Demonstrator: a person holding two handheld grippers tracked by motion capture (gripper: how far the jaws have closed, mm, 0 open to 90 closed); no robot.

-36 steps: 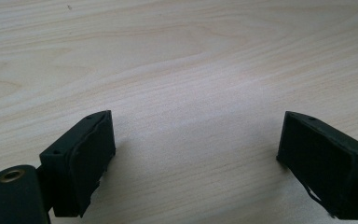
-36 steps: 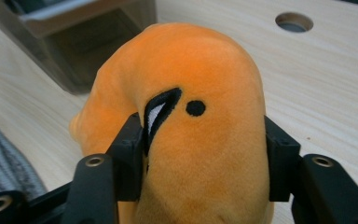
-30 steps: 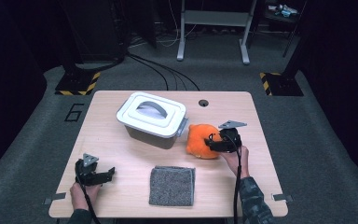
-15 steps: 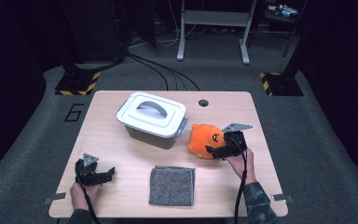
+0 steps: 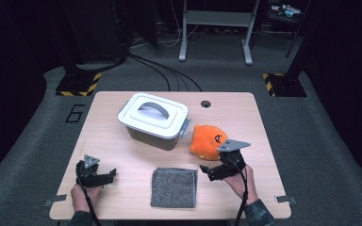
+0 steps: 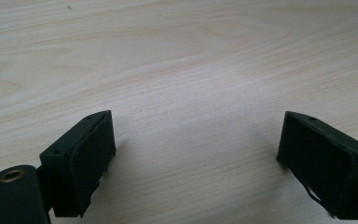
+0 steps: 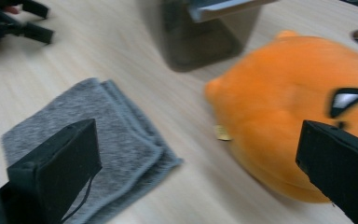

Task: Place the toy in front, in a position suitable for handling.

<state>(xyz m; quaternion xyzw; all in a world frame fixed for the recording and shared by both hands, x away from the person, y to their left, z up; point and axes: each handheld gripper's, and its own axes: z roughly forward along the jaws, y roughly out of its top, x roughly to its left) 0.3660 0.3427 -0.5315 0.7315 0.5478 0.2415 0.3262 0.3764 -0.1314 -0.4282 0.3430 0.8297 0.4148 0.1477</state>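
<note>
Right gripper [image 5: 210,171], jaws spread and empty, hovers with the orange plush toy [image 5: 208,141] at its twelve o'clock.

A single legible mark: the numeral "6" [image 5: 76,113], painted light grey on the dark floor [image 5: 37,141] just beside the counter's [image 5: 122,155] far left corner.

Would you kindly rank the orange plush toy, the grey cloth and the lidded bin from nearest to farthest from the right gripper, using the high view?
From the right gripper:
1. Orange plush toy, just beyond it.
2. Grey cloth, beside it, towards the left gripper; nearly as close.
3. Lidded bin, farther back, towards the table's middle.
</note>
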